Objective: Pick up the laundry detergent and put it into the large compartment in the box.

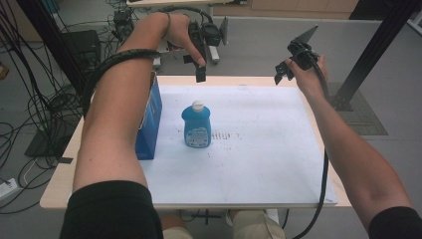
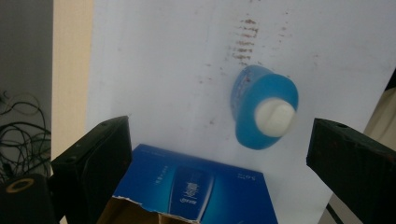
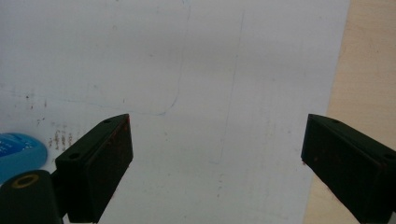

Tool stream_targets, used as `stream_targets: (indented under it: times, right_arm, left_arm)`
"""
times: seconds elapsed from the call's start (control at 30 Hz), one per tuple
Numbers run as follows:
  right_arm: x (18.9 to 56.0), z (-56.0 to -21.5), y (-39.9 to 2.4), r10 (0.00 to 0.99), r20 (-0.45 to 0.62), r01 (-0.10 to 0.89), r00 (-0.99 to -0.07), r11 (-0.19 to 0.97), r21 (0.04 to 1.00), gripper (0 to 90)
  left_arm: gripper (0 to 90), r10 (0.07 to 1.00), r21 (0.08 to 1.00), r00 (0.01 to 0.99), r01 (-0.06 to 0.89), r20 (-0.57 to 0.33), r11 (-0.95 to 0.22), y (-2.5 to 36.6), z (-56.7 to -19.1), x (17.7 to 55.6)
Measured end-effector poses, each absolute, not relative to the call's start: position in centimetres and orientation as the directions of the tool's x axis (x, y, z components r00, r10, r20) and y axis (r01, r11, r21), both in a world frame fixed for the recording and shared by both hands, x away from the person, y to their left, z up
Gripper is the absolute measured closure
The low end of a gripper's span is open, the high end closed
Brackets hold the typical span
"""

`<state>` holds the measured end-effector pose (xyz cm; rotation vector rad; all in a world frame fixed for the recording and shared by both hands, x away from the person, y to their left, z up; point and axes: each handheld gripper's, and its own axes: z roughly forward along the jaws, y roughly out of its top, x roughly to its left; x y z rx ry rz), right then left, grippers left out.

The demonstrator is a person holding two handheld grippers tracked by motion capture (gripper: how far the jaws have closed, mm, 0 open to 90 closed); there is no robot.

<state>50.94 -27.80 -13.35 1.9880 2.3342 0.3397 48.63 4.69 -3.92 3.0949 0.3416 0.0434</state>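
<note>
A blue bottle (image 1: pixel 196 125) with a white cap stands upright near the middle of the white sheet (image 1: pixel 268 149). Left of it stands a blue box (image 1: pixel 150 119), its torn top flap open. My left gripper (image 1: pixel 200 70) hangs in the air above the table's far edge, behind the bottle. In the left gripper view, this gripper (image 2: pixel 219 135) is open and looks down on the bottle (image 2: pixel 264 114) and the box (image 2: pixel 196 186). My right gripper (image 1: pixel 286 69) is held up at the far right, also open (image 3: pixel 217 135), over bare sheet. The bottle (image 3: pixel 18 154) lies at its lower left.
The sheet covers most of a light wooden table (image 1: pixel 59 184), which shows bare along the right edge (image 3: pixel 369 70). Cables (image 1: pixel 30 124) lie on the floor at the left. A black frame post (image 1: pixel 378 45) stands at the far right.
</note>
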Motion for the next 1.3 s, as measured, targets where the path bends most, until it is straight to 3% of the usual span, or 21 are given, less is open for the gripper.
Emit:
stream_targets:
  times: [1.3]
  right_arm:
    - [49.1,-12.3,-28.3,0.981,0.094,0.965,-0.169,0.145,0.220,8.8]
  left_arm:
    - [6.5,0.135,0.018,0.990,0.135,0.036,-0.991,4.0,-6.4,44.7]
